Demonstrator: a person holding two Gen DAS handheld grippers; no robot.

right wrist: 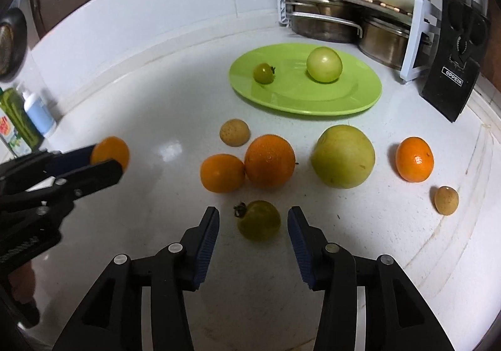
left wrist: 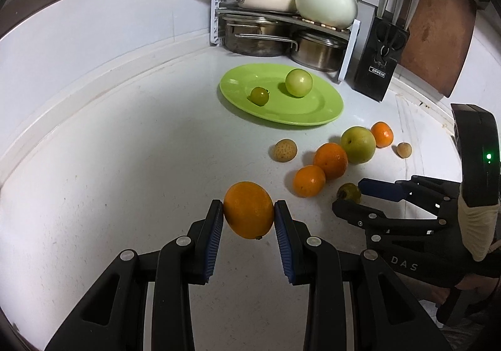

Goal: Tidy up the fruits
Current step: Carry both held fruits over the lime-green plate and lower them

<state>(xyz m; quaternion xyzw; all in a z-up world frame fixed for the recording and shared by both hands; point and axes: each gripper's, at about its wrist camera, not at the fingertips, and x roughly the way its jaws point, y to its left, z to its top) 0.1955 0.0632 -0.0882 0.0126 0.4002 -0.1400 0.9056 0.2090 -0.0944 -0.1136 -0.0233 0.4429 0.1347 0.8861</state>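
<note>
My left gripper (left wrist: 249, 214) is shut on an orange (left wrist: 249, 214) and holds it above the white counter; the orange also shows in the right wrist view (right wrist: 110, 153). My right gripper (right wrist: 253, 221) is open, its fingers on either side of a small dark-green tomato (right wrist: 259, 220) on the counter, not touching it. A green plate (right wrist: 360, 94) at the back holds a small green tomato (right wrist: 264, 73) and a pale green apple (right wrist: 324, 64). Loose on the counter lie a big orange (right wrist: 270, 160), a smaller orange (right wrist: 222, 173), a large green apple (right wrist: 343, 156), another orange (right wrist: 414, 163) and two brown longans (right wrist: 235, 132) (right wrist: 446, 200).
A pot rack (right wrist: 344, 15) with pans and a white pot stands at the back. A black knife block (right wrist: 451, 75) stands to its right, a wooden board (left wrist: 438, 31) behind it. Bottles (right wrist: 25, 119) stand at the far left by the wall.
</note>
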